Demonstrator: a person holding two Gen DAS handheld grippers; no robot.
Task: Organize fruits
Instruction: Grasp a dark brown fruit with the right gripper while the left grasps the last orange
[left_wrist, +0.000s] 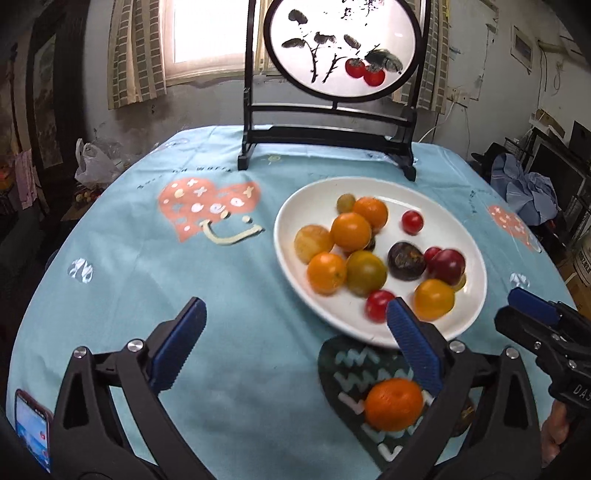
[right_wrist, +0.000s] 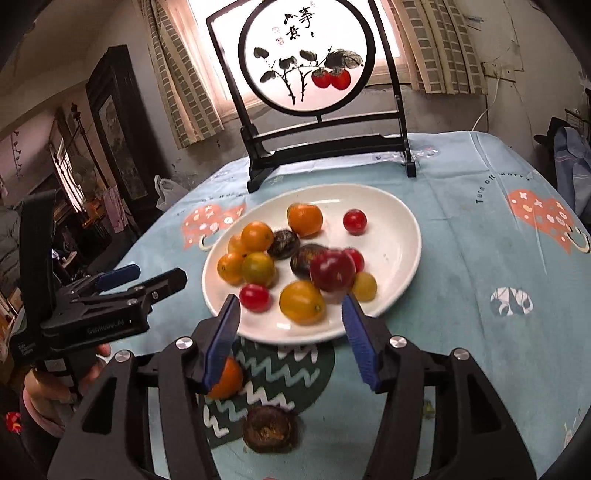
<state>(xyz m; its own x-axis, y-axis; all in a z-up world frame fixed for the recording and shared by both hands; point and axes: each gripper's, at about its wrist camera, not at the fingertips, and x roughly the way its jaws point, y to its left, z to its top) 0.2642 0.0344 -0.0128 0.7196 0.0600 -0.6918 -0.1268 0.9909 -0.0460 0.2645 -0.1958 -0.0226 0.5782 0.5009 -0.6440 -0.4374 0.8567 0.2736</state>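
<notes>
A white plate (left_wrist: 314, 206) (right_wrist: 391, 229) on the blue tablecloth holds several small fruits: oranges, red cherry tomatoes, dark brown ones and a blurred red plum (right_wrist: 332, 271). My left gripper (left_wrist: 295, 314) stands open wide above the cloth just in front of the plate, with nothing between its pads. An orange (left_wrist: 393, 404) (right_wrist: 227, 376) lies on the dark green heart print beside its right finger. My right gripper (right_wrist: 291, 306) is open over the plate's near rim, and a yellow-orange fruit (right_wrist: 301, 301) shows beyond its fingertips. A dark brown fruit (right_wrist: 269, 428) lies on the cloth below it.
A black-framed round painted screen (left_wrist: 332, 48) (right_wrist: 306, 55) stands on the far side of the table. A phone (left_wrist: 31, 428) lies at the near left edge. A hand (right_wrist: 44, 391) holds the left gripper (right_wrist: 147, 277). The right gripper (left_wrist: 506, 308) enters from the right.
</notes>
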